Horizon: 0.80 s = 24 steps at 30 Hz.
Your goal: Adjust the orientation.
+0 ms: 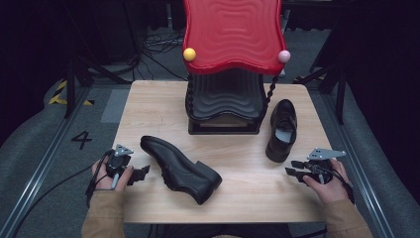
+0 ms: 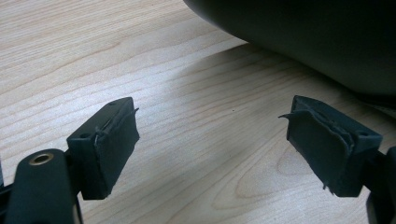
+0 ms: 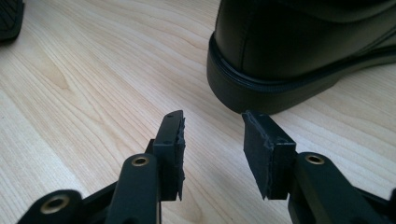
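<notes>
Two black leather shoes lie on the wooden table (image 1: 148, 99). One shoe (image 1: 178, 167) lies on its side at the front middle, toe to the left. Its dark curved side (image 2: 317, 42) rises just beyond my left gripper (image 2: 212, 140), whose jaws stand wide apart over bare wood. In the high view that left gripper (image 1: 141, 173) rests at the table's left front, beside the shoe. The other shoe (image 1: 282, 130) stands upright at the right. My right gripper (image 1: 294, 168) sits just in front of its heel (image 3: 299, 60), and its jaws (image 3: 212, 140) are open and hold nothing.
A black shoe rack (image 1: 225, 106) with wavy shelves stands at the back middle under a red wavy top (image 1: 233, 32) with a yellow ball (image 1: 189, 54) and a pink ball (image 1: 284, 56). Bare wood lies between the two shoes. Cables trail off both table sides.
</notes>
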Motion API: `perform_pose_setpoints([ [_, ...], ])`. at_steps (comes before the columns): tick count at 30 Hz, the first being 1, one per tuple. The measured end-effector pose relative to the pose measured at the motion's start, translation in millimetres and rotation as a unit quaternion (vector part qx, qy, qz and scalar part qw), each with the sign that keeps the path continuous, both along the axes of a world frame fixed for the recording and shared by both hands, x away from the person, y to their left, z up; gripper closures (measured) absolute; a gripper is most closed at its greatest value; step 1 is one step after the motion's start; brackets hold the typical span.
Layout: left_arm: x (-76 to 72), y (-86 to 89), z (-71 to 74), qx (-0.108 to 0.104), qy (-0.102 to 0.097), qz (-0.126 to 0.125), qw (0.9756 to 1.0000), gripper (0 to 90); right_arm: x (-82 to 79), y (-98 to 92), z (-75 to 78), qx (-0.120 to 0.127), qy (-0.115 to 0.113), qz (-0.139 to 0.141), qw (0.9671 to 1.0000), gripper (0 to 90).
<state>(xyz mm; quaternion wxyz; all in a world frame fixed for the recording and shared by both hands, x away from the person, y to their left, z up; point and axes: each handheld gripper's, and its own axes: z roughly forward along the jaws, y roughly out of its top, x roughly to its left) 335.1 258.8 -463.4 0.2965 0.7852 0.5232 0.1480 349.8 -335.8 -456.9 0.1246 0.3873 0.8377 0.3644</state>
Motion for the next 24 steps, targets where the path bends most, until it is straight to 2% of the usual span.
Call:
perform_pose_setpoints([
  [11, -0.6, 0.6, 0.9, -0.003, -0.001, 0.002, 1.0000, 17.0, -2.1, 16.0, 15.3, 0.004, 0.000, 0.026, 0.9996, 61.8],
  [15, -0.6, 1.0, 1.1, -0.002, -0.001, 0.002, 1.0000, 17.0, -2.9, 28.3, 25.5, 0.009, 0.007, 0.048, 0.9988, 68.1],
  [19, -0.7, 1.1, 1.2, -0.001, -0.001, 0.002, 1.0000, 17.0, -1.4, 46.0, 37.7, 0.009, 0.019, 0.082, 0.9964, 77.6],
  [24, 0.9, 1.6, 1.4, -0.002, -0.005, 0.002, 1.0000, 17.0, 1.9, 64.8, 46.0, 0.006, 0.028, 0.110, 0.9935, 85.0],
])
